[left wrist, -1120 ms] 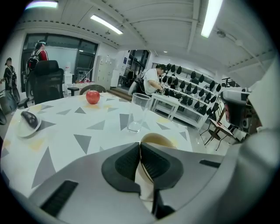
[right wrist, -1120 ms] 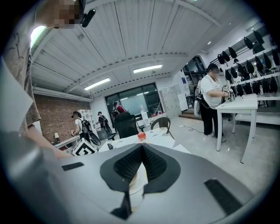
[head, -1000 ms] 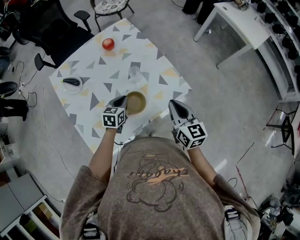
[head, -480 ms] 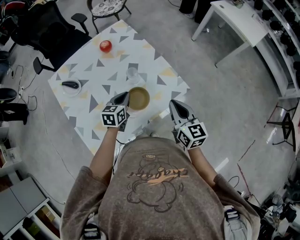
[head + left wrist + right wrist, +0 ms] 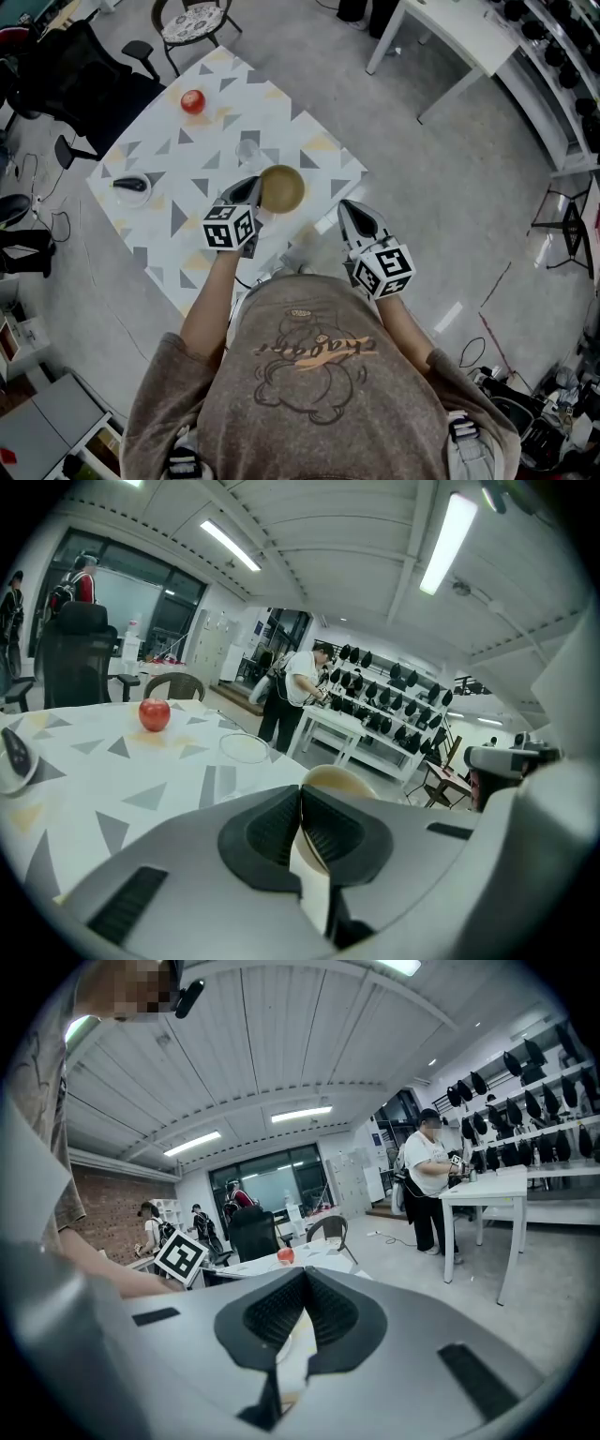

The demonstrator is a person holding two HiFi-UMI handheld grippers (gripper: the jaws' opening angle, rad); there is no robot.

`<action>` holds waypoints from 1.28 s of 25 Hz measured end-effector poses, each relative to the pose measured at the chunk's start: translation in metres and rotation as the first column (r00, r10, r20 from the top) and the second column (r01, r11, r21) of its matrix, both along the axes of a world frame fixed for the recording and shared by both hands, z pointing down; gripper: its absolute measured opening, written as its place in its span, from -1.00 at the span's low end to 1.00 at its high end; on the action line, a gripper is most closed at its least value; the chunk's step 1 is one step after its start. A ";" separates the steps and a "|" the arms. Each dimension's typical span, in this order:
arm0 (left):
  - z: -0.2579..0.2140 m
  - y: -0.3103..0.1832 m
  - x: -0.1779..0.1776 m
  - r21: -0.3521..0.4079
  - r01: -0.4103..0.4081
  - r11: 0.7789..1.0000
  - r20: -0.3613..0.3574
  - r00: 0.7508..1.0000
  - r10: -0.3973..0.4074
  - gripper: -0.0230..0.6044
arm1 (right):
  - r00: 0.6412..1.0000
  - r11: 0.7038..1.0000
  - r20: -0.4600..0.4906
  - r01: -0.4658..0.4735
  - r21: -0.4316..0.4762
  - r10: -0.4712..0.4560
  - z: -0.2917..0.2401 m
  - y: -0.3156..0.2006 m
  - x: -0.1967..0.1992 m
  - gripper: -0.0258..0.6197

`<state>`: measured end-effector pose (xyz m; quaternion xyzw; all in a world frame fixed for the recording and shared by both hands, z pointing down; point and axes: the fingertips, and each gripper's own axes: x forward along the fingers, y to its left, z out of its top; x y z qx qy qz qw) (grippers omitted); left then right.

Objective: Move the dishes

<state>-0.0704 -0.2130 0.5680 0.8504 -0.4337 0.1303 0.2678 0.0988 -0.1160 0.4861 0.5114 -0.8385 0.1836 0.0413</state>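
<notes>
Bowl (image 5: pixel 339 780) rim clamped in left tool (image 5: pixel 301 799) shows only in that tool's view; right tool (image 5: pixel 305 1277) is closed.

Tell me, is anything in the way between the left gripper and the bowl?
No, nothing. The left gripper is shut on the bowl's rim. A glass stands nearby on the table, not between them.

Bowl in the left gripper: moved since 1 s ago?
Yes. The bowl has shifted up and right, and is now beside the glass rather than below it.
</notes>
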 end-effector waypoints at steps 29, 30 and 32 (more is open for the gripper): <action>0.070 -0.032 0.056 -0.204 -0.012 0.979 -0.013 1.000 0.010 -0.85 | 0.983 0.982 -0.025 -0.184 -0.049 0.183 0.009 0.035 0.060 -0.91; 0.074 -0.032 0.056 -0.212 -0.011 0.977 -0.009 1.000 0.009 -0.85 | 0.982 0.981 -0.026 -0.186 -0.052 0.184 0.010 0.035 0.060 -0.91; 0.080 -0.032 0.056 -0.221 -0.006 0.975 0.003 1.000 0.007 -0.85 | 0.982 0.981 -0.027 -0.188 -0.057 0.187 0.011 0.035 0.060 -0.91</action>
